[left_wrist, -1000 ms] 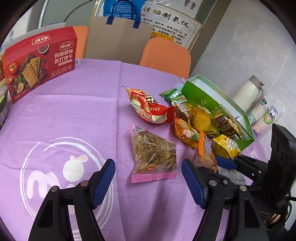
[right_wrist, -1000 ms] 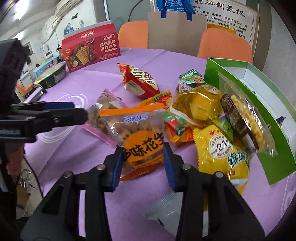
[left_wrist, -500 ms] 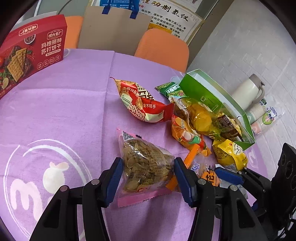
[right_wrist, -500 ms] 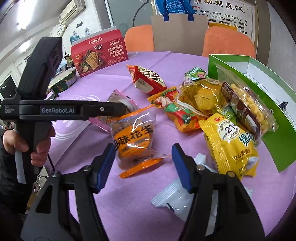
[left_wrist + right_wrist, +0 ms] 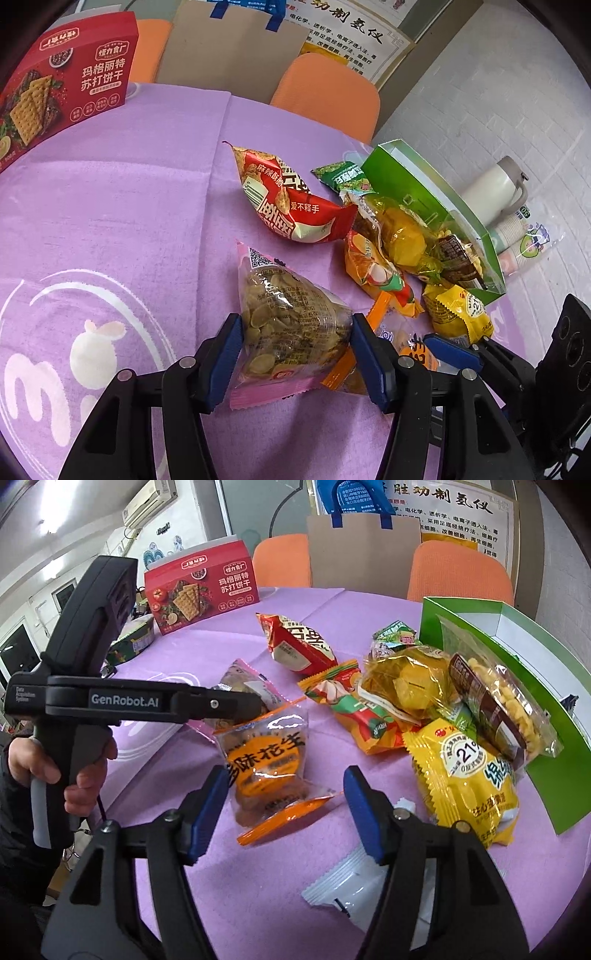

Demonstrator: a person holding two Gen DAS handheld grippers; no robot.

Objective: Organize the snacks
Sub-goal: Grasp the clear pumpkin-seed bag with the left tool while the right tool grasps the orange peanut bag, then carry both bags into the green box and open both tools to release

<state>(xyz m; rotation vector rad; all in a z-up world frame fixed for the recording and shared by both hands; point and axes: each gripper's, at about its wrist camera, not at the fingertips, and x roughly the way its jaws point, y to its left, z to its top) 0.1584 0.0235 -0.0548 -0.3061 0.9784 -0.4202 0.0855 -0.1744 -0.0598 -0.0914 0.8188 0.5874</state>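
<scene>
Near the right edge of the purple table [image 5: 110,206] we are finding the snacks mostly unsorted; the green box [image 5: 436,192] is lying on its side at that edge, and only a clear pack of yellow puffs [image 5: 502,705] and a yellow cellophane bag [image 5: 406,683] are leaning in or against its mouth; we cannot tell how far inside they sit. Loose on the cloth we are counting a red chip bag [image 5: 288,199], a small green packet [image 5: 343,177], an orange-and-green packet [image 5: 354,709], a yellow bun pack [image 5: 469,775], a white sachet [image 5: 347,886] near the front edge, and two packets at the grippers; we are judging the job as barely begun, with nearly everything left to place.

Left gripper [image 5: 295,350]: its blue pads are pressing both flanks of the pink-edged seed packet [image 5: 291,317], whose film is bulging between them; we are reading this as a grip being taken, with the packet's far end touching the table. Right gripper [image 5: 284,805]: jaws standing wide apart, straddling the orange peanut packet [image 5: 269,760], which is lying on the cloth; the left pad is just beside its edge, and we are seeing no squeeze on it.
</scene>
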